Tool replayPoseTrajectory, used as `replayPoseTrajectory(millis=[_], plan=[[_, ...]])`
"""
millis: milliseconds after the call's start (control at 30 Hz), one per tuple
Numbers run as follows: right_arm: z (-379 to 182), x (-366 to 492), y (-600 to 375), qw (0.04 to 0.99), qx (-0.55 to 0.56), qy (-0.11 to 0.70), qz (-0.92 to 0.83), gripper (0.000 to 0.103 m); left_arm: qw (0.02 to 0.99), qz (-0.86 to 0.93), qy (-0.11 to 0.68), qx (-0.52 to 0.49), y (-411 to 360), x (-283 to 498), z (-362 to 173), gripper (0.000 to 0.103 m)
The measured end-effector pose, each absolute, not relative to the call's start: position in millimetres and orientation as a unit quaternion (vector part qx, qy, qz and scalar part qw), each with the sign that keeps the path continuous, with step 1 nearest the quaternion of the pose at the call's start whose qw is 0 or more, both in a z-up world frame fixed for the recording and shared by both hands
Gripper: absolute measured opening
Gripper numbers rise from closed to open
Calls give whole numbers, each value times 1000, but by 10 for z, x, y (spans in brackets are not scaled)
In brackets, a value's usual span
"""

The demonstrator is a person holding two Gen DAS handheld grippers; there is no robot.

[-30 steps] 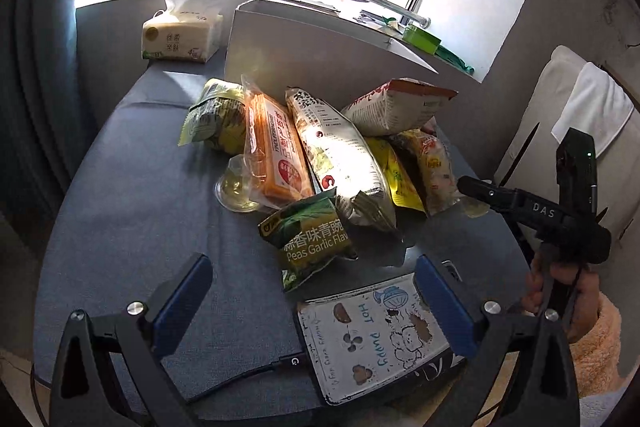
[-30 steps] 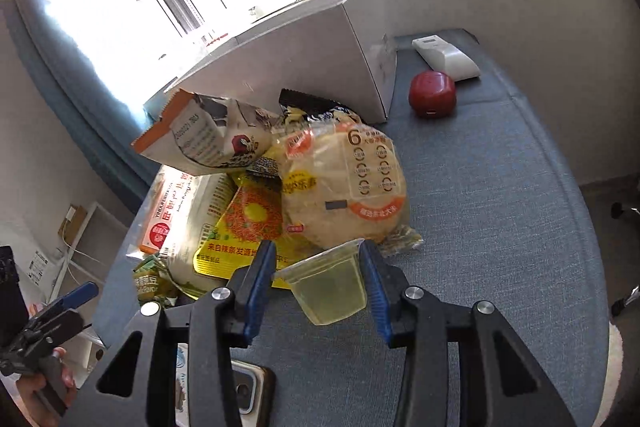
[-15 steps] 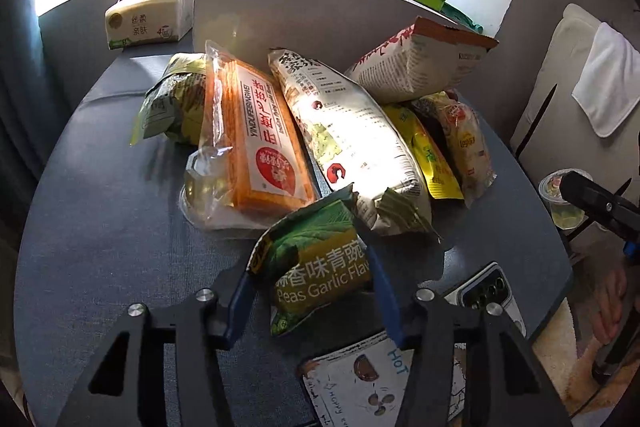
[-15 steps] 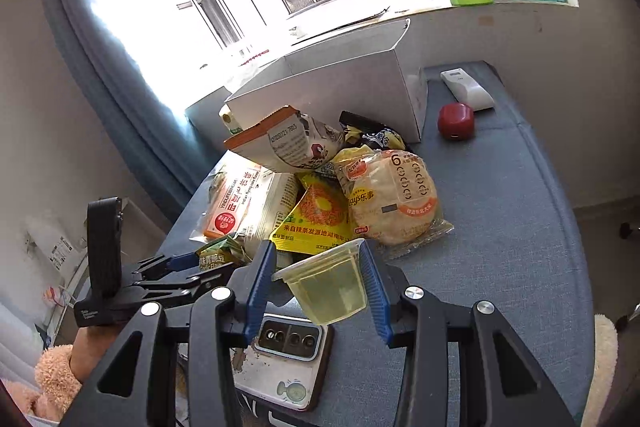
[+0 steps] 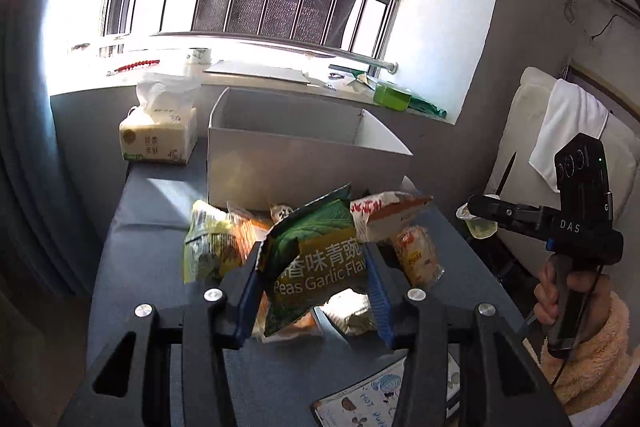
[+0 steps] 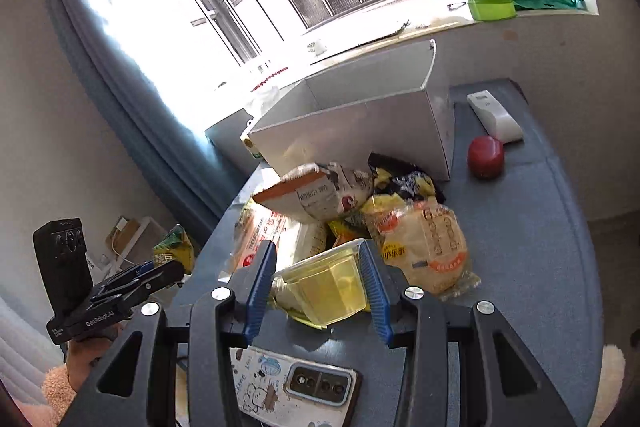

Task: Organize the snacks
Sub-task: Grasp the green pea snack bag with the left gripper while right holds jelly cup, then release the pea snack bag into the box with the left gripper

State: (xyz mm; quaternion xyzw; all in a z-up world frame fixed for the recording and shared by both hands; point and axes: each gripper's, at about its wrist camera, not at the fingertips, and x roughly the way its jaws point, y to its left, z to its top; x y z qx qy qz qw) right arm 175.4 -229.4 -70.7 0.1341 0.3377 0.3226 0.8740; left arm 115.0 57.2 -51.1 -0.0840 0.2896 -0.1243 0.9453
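**Both hands loaded, box ahead**

In my left gripper [image 5: 316, 287] the jaws have just been closing, and the frames show them pinching a green pea bag [image 5: 316, 263] by its two side edges. I took it there because the bag is flat and floppy; held at the edges it hangs between the jaws with its printed face toward me and its lower end clear of the pile beneath. The rest of the snack pile [image 5: 224, 247] lies just beyond and below the jaws, on the blue counter [image 5: 136, 267].

In my right gripper [image 6: 316, 283] the jaws are clamped on a clear jelly cup [image 6: 320, 287], one pad on each side wall. It sits tilted between them, its wider rim toward the far side. I judge a side grip suits it, as the sealed top offers no purchase.

The open white box [image 5: 288, 163] stands beyond both sets of jaws, past the pile, with its mouth upward. I take it for the place the snacks belong, so carrying both high makes sense: each must clear the near wall before release. A phone [image 6: 296, 391] lies under the right jaws, out of the way.
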Motion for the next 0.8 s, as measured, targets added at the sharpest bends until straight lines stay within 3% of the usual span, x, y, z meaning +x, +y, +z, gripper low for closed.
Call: replayPoseTrajectory(millis=[233,400,500,533,567,600,633,667,800], plan=[[-239,2780,-2041,870,158,338,323,47,946,-157,274,-66,621,2392,-44,51],[-194,3570,-1838,870,142,372,290,47,925,-165,328,-95,673,3337,-94,51],[-244,3860,-1816,874,132,388,261,48,926,-137,346,-60,618,3639,-185,52],[-258,3930,-1816,876,129,390,253,48,924,-137,352,-63,622,3706,-223,54],[-264,3979,-1823,878,130,390,247,48,918,-139,365,-72,631,3771,-282,67],[-267,4029,-1844,877,134,393,242,58,912,-136,379,-81,648,3819,-326,79],[-279,4074,-1868,872,143,399,244,71,909,-134,385,-88,656,3817,-364,103],[-291,4101,-1889,866,156,403,251,99,912,-136,376,-89,656,3763,-367,103],[-216,3982,-1996,881,176,360,252,103,918,-126,370,-65,619,3566,-354,103]])
